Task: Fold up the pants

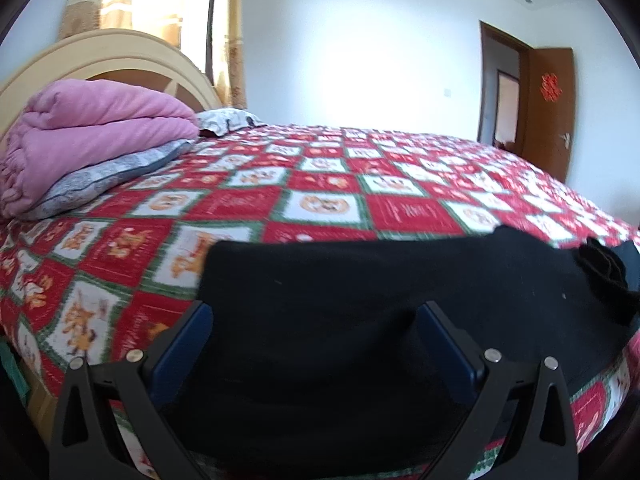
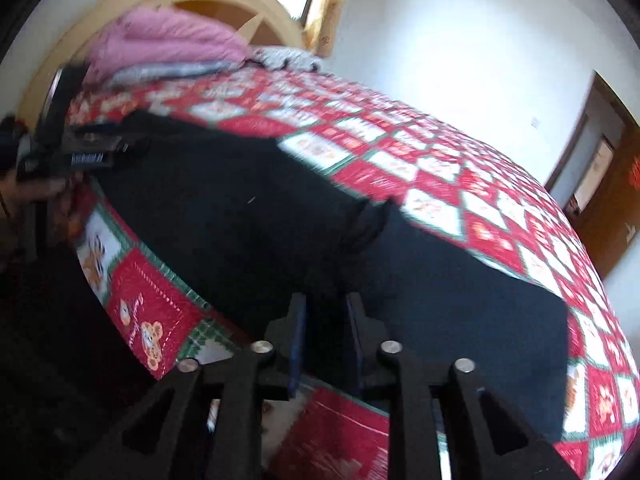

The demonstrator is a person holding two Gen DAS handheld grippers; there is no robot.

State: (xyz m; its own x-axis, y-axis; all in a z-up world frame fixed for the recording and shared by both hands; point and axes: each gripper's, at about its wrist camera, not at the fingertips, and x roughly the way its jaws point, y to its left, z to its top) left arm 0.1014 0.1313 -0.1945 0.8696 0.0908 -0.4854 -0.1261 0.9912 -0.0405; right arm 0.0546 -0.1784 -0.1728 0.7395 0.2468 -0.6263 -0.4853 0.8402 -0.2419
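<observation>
Black pants [image 1: 360,300] lie flat along the near edge of a bed with a red, white and green patchwork quilt [image 1: 320,184]. My left gripper [image 1: 316,312] is open, its blue-padded fingers wide apart over the pants' left end. In the right wrist view the pants [image 2: 280,216] stretch across the bed edge, with a small bunched fold [image 2: 368,224] at mid-length. My right gripper [image 2: 326,320] has its fingers close together with a narrow gap, over the pants' near edge; whether cloth is pinched is unclear. The left gripper [image 2: 104,148] shows at the pants' far left end.
A folded pink blanket [image 1: 88,128] on a grey pillow [image 1: 120,172] sits at the cream headboard [image 1: 100,52]. A second patterned pillow [image 1: 228,120] lies behind. A window with curtains is at the back left. A brown door [image 1: 548,112] stands open at the right.
</observation>
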